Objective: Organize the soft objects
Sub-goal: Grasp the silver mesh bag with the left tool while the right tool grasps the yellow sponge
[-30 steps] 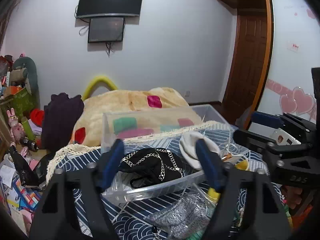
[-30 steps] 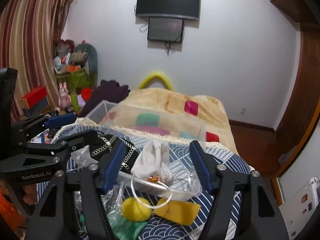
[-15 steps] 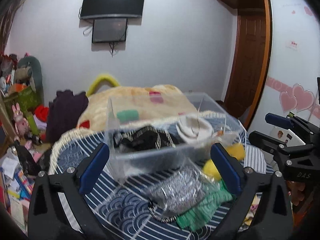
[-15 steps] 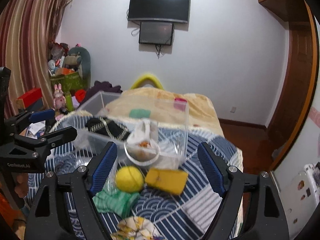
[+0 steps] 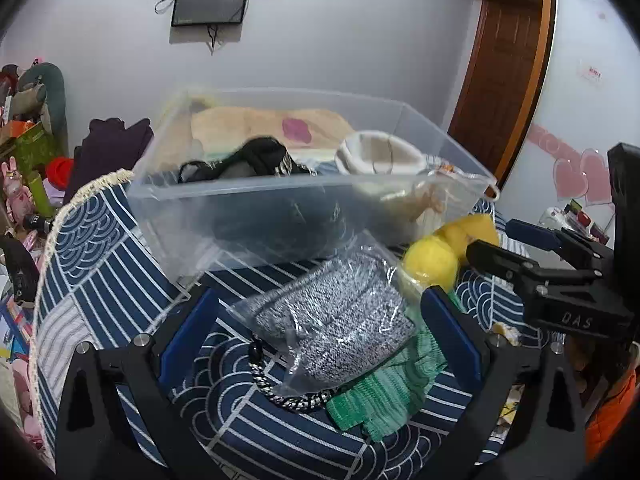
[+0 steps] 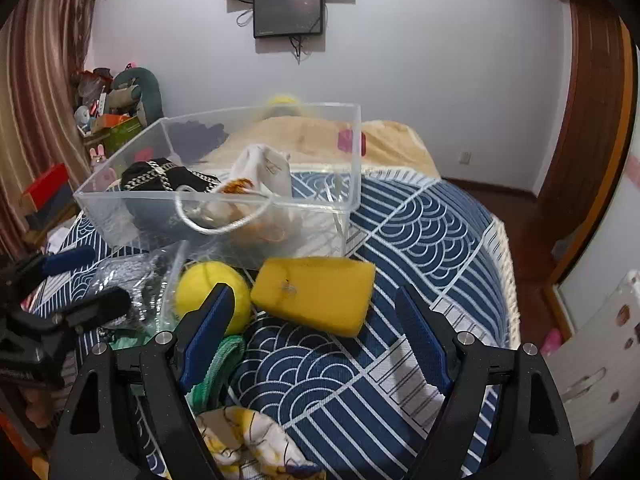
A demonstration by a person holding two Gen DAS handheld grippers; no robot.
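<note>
A clear plastic bin stands on a blue patterned cloth. It holds a black chained bag and a white pouch. In front of it lie a grey knit item in a clear bag, a green cloth, a yellow ball and a yellow sponge. My left gripper is open over the grey bagged item. My right gripper is open just before the sponge.
A yellow and white patterned cloth lies at the cloth's near edge. Beyond the bin is a bed with a beige blanket. Clutter and toys fill the left side. A wooden door is at the right.
Both grippers have pulled back and dropped lower, away from the bin. Their jaws have opened wider. The items in front of the bin have come into full view.
</note>
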